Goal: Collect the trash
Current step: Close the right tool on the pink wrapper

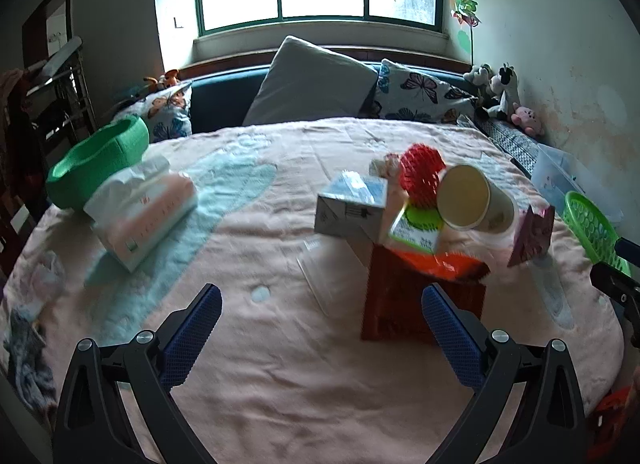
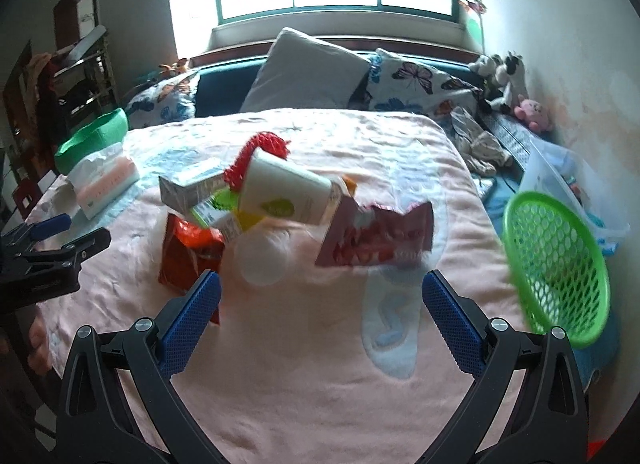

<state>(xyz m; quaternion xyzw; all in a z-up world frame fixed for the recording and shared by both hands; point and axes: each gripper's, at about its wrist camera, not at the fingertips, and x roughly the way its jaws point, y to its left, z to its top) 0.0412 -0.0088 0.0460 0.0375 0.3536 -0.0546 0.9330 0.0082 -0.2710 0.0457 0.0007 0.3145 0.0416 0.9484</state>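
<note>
- Nearest to us, both grippers hang over the bed (image 1: 280, 364), which is covered with a pink blanket. The left gripper (image 1: 322, 328) has its blue fingers (image 1: 192, 332) spread wide with nothing between them, and the right gripper (image 2: 320, 318) is the same, wide and empty.
- Just ahead of the fingers the trash lies in one loose pile on the blanket. A red snack bag (image 1: 404, 296) is the closest piece. We judge it light, thin and a little slippery, so we would pinch it at a flat edge.
- A pink torn wrapper (image 2: 376, 236) sits beside it, soft and easy to crush.
- On top of the pile a paper cup (image 2: 288, 194) lies on its side. It is light and will dent, so we would take it at the rim with a gentle squeeze.
- A small carton (image 1: 350, 204) leans on the pile. It looks stiff, and its flat sides give a good hold.
- A red mesh piece (image 1: 422, 168) lies behind the cup, soft and springy.
- At the right side a green basket (image 2: 556, 264) stands tilted, probably the place for the trash.
- Farther left a tissue pack (image 1: 140, 212) rests on the blanket, apart from the pile.
</note>
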